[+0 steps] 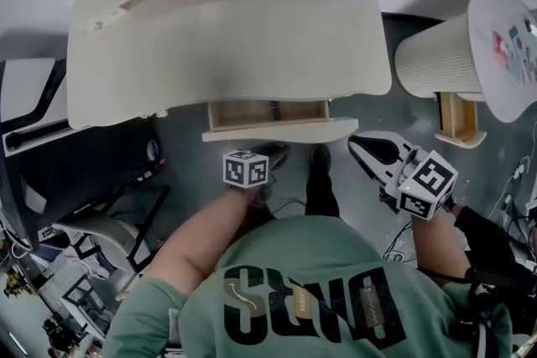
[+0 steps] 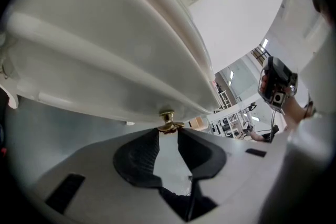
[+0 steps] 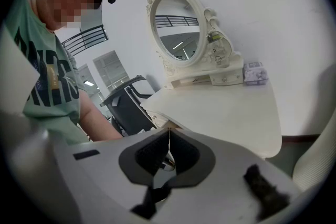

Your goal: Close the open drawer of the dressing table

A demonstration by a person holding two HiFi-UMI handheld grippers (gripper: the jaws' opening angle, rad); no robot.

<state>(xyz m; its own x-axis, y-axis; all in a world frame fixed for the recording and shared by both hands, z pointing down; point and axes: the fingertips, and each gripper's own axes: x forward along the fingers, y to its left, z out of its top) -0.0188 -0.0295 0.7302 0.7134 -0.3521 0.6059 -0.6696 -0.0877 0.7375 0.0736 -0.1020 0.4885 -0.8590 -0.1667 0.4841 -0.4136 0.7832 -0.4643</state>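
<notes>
Left gripper [image 2: 168, 132] clamps the drawer knob [image 2: 167, 119] under the cream dressing table [image 1: 226, 54]; right gripper [image 3: 168, 136] clenched, empty.

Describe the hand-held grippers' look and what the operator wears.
The left hand-held gripper and right hand-held gripper have pale grey shells and black ribbed pads. The left marker cube and right marker cube are white with black squares. Operator: green short-sleeved T-shirt with dark lettering, black glove on the right hand.

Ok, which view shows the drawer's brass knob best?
The left gripper view: the brass knob sits in the centre, gripped at the jaws' tips. The head view shows the open drawer from above, its knob hidden under the left gripper. The right gripper view shows no knob.
</notes>
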